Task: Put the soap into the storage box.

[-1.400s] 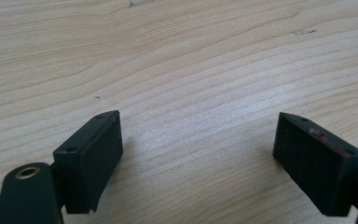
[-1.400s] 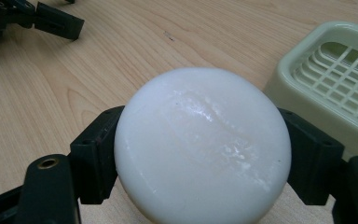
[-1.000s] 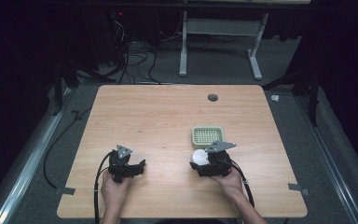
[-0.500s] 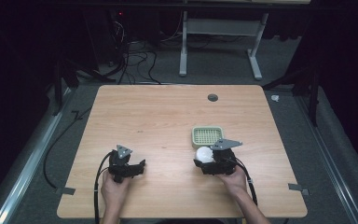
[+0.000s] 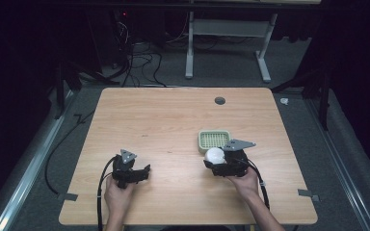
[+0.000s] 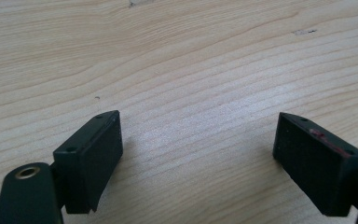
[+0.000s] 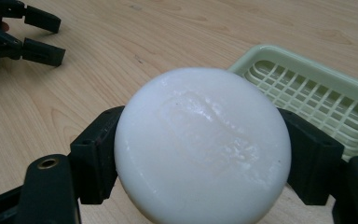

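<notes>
Right gripper view: round, glossy white soap (image 7: pixel 203 144) with faintly embossed face.

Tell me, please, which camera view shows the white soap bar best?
The right gripper view: the white soap bar is close up, clamped between the jaws of the right hand-held gripper. In the high view it is a small white blob beside the green dish.

One soap (image 7: pixel 203 144), one green tray (image 7: pixel 314 100).
</notes>
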Demonstrator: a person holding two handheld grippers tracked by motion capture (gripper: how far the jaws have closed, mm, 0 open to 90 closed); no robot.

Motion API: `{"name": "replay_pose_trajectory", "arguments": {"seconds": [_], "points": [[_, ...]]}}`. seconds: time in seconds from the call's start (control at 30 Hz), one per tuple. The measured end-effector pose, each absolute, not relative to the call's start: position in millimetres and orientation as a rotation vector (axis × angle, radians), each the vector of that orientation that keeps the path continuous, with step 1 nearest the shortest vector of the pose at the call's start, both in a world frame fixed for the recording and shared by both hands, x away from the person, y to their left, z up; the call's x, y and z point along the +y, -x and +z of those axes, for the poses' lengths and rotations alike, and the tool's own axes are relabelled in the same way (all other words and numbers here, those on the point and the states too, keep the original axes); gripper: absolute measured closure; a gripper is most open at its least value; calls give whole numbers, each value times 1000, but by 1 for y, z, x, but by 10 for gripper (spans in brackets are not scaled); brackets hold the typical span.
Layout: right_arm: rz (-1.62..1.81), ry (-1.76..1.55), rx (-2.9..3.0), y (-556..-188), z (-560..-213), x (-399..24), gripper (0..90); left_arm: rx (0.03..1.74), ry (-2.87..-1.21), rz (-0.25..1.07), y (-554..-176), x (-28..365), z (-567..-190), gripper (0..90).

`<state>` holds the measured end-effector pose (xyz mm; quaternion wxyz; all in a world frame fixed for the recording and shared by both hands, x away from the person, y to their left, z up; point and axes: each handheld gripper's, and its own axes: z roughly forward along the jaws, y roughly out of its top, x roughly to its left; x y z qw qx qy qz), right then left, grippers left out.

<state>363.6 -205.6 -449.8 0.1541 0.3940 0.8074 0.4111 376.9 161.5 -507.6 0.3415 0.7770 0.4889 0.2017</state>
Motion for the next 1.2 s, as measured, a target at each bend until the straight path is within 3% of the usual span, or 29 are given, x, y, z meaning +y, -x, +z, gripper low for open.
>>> {"name": "replay_pose_trajectory", "arguments": {"seconds": [1.2], "points": [[1188,-1184,2243,-392,-429,-219,247,1272,-2020,524,-377,162,-508,162]]}}
